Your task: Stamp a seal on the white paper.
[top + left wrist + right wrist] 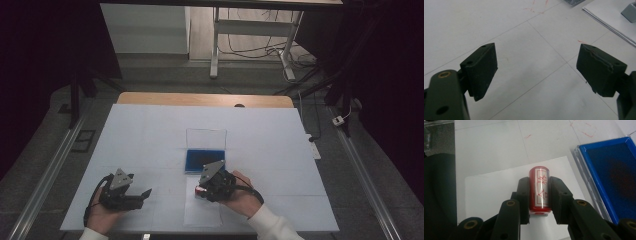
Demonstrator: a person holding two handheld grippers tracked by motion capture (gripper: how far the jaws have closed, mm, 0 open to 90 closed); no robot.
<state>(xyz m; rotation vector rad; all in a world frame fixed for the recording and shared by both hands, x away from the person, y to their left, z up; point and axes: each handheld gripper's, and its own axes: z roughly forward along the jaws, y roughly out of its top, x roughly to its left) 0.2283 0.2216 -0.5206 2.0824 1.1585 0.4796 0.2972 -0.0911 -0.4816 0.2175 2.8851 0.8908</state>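
1. The left gripper point(145, 192) rests low on the white table cover point(150, 130), well left of the work. In the left gripper view its jaws stand wide apart with only bare table between them. It holds nothing.
2. The right gripper point(198, 191) is clamped on a red cylindrical stamp point(539, 190) with a white label and red characters; the pads press on both its sides. It is held over a white sheet of paper point(494, 195) at the near edge of the table.
3. The step in hand looks like stamping the paper. To do it well, the person should keep the stamp upright, bring its face down flat, press evenly and lift straight off so the mark does not smear.
4. Just beyond and to the right lies an open blue ink pad point(204, 160), its clear lid point(206, 137) standing up behind it. The tray holds only the dark blue pad surface.
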